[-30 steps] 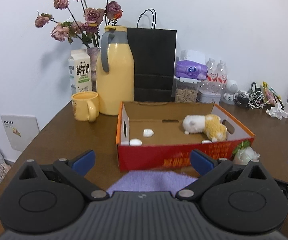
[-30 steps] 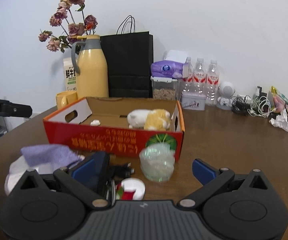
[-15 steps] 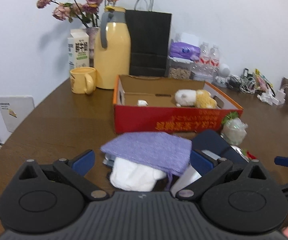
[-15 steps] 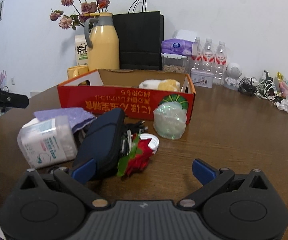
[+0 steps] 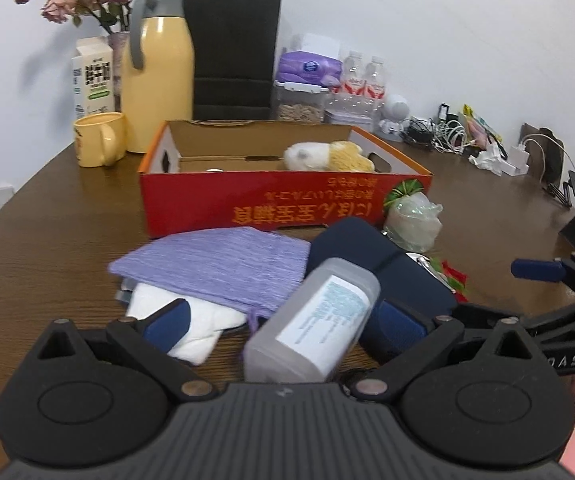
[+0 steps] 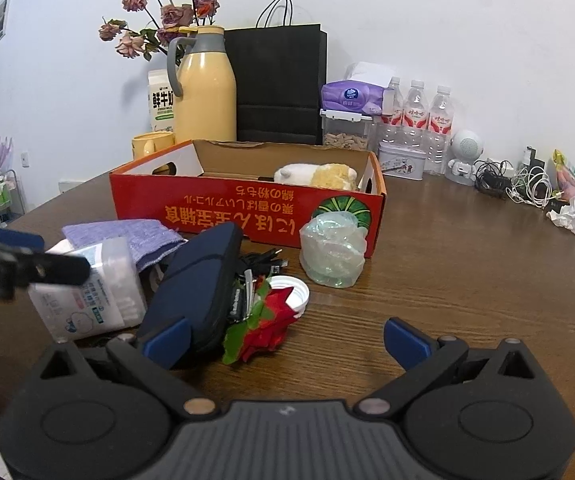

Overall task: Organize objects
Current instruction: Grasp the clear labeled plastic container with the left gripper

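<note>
A red cardboard box (image 5: 287,204) holds a white and yellow plush toy (image 5: 327,156); it also shows in the right wrist view (image 6: 247,212). In front lies a heap: a purple cloth (image 5: 215,268), white cloth (image 5: 195,320), a clear cotton-swab container (image 5: 315,320), a dark blue pouch (image 5: 383,272), a red artificial flower (image 6: 263,332), a white cap (image 6: 291,290) and crumpled clear plastic (image 6: 331,248). My left gripper (image 5: 283,320) is open, its fingers either side of the swab container. My right gripper (image 6: 283,334) is open, low over the flower and pouch (image 6: 199,280).
A yellow thermos (image 5: 157,68), yellow mug (image 5: 97,144), milk carton (image 5: 93,78), dried roses, black paper bag (image 5: 231,56), tissue pack, snack jar and water bottles (image 6: 415,128) stand behind the box. Cables and chargers (image 6: 523,188) lie at the far right.
Both grippers have pulled back and down from the box. The heap in front of the box now fills the near view, and the swab container sits between my left fingers.
</note>
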`<state>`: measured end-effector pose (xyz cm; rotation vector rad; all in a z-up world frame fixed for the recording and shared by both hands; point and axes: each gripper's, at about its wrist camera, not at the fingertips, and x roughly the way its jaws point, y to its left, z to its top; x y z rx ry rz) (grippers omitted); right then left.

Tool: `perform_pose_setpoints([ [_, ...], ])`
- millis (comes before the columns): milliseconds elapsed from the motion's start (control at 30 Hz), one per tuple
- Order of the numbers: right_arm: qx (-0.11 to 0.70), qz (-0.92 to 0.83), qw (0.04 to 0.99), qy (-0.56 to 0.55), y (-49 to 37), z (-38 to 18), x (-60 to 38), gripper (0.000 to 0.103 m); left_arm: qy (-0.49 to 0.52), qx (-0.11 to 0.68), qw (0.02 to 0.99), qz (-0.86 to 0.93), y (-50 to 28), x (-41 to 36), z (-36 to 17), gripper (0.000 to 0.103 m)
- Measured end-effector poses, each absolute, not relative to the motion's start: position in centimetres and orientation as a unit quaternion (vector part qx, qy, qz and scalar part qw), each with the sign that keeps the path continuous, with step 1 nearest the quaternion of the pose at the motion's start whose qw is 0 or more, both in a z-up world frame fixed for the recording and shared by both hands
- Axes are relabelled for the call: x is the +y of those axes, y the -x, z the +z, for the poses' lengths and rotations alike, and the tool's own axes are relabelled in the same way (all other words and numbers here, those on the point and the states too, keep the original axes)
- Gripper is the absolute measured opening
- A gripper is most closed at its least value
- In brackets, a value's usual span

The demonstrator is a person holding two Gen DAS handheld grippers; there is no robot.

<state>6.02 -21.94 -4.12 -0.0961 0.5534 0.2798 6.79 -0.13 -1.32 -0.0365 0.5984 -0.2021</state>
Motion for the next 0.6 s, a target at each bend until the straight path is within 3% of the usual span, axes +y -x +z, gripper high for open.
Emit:
perform_pose_setpoints([
  [133,0.271,0.142,0.951,0.049,-6.3,-4.0,-22.2,0.103,0.029,0.306,0.944,-0.116,-7.3,-0.5,-2.2,0.068],
  [267,0.271,0.146,0.95,0.048,-6.5,-4.0,-22.5,0.103,0.027,0.317,0.941,-0.119,-7.6,-1.0,-3.0,0.062],
  [400,0.272,0.152,0.949,0.046,-6.6,-4.1,-22.4,0.103,0.037,0.318,0.939,-0.125,-7.7,-1.0,-3.2,0.045],
  [600,0.275,0.158,0.947,0.048,-6.5,-4.3,-22.0,0.103,0.031,0.308,0.942,-0.127,-6.7,-1.2,-3.1,0.045],
])
